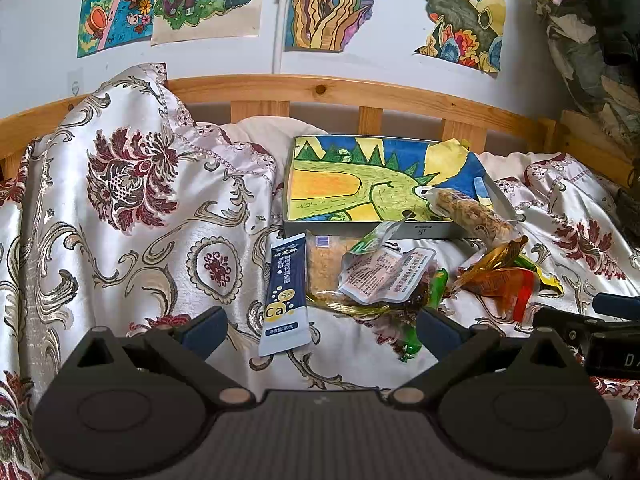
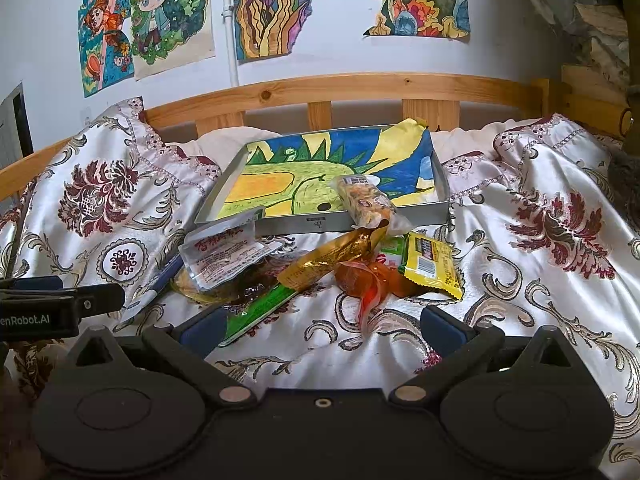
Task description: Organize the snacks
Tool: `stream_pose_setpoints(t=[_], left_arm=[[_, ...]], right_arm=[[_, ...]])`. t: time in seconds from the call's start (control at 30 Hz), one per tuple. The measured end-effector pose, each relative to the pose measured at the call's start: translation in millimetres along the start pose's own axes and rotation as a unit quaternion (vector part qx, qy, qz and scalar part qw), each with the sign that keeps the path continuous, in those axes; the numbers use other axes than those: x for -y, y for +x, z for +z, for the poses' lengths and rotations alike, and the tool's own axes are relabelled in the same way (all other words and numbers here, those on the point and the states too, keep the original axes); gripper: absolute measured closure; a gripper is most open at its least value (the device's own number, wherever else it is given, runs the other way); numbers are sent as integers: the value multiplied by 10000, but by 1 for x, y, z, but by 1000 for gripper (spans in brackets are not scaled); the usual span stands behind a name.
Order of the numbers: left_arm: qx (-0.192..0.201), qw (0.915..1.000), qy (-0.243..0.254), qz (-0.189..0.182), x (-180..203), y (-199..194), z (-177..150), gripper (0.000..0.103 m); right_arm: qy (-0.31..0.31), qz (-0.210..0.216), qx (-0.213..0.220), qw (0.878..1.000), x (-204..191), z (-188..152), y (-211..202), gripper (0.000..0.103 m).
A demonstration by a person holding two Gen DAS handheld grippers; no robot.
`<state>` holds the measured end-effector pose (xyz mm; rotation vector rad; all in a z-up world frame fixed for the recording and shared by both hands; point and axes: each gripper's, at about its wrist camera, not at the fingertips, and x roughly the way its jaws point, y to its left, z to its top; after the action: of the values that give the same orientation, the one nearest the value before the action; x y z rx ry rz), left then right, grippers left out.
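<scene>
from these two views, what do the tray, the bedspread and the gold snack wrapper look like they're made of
Tray: likely thin metal or coated card; matte grey walls, sharp folded corners.
Bedspread: satin-like woven fabric; shiny highlights on the folds, raised floral pattern.
Gold snack wrapper: metallised plastic film; mirror-like gold glints, crinkles.

The blue sachet [image 1: 285, 296] reads "Se", "Ca" and "20"; the left gripper [image 2: 60, 304] body shows "enRobot.AI".

Yellow packet [image 2: 432, 266], navy sachet [image 1: 285, 292], floral bedspread [image 2: 540, 240].
</scene>
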<state>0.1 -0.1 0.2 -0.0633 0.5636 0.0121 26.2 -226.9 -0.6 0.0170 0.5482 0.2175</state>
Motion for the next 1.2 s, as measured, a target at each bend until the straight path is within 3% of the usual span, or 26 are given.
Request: stream_pose_setpoints(t=[0.83, 1.2], left_arm=[[49, 9995, 232, 186, 4, 6, 7, 1], [-97, 9990, 144, 412, -2, 16, 14, 1]], right_arm=[[49, 157, -26, 9999, -1, 11, 3, 1], [-386, 295, 150, 9987, -16, 22, 7, 1]])
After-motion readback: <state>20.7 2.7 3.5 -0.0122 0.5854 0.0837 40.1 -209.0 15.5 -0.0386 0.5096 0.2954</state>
